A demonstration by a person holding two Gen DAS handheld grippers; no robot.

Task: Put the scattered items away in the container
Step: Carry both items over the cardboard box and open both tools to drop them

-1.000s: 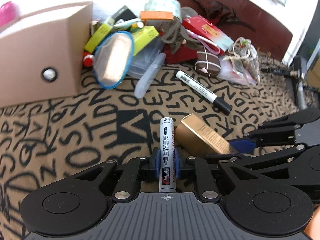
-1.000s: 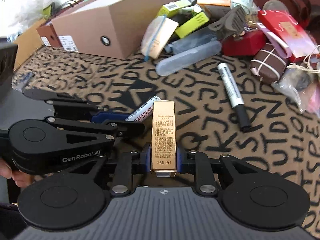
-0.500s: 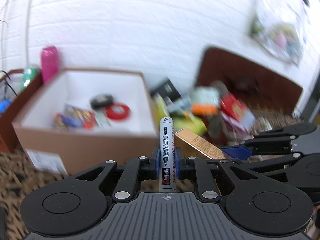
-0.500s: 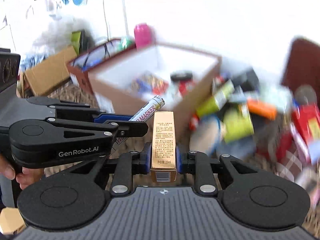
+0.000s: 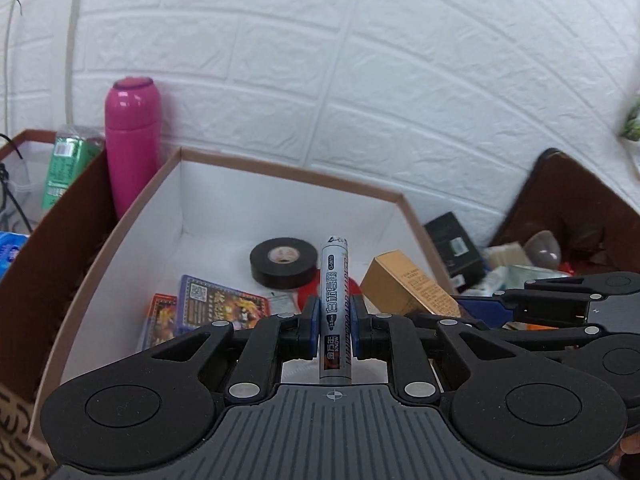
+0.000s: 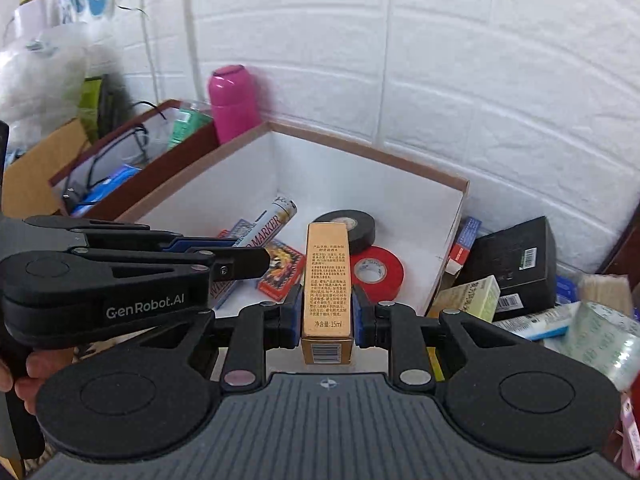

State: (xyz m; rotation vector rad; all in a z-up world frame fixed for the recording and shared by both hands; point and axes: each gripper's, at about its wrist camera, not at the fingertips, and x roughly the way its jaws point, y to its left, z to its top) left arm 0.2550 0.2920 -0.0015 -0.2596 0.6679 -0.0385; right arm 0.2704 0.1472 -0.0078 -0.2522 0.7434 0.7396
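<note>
My left gripper [image 5: 335, 330] is shut on a silver whiteboard marker [image 5: 335, 280] that stands up between its blue pads. My right gripper [image 6: 327, 316] is shut on a slim gold carton [image 6: 328, 276]. Both hang side by side over the near rim of an open cardboard box with a white inside [image 5: 280, 208]. In the box lie a black tape roll [image 5: 286, 262], a red tape roll [image 6: 376, 270] and colourful card packs [image 5: 216, 308]. The gold carton [image 5: 404, 288] and right gripper [image 5: 492, 312] show at the right of the left wrist view; the marker [image 6: 272, 222] and left gripper [image 6: 240, 256] show at the left of the right wrist view.
A pink bottle [image 5: 132, 140] stands behind the box against the white brick wall. A brown box with cables and packets [image 6: 120, 172] sits to the left. Right of the box lie a black carton [image 6: 516, 256], a green-yellow carton [image 6: 472, 296] and other loose items.
Both grippers have risen from the patterned cloth and swung left, carrying the marker and the gold carton, and now hang over the open box instead of the item pile.
</note>
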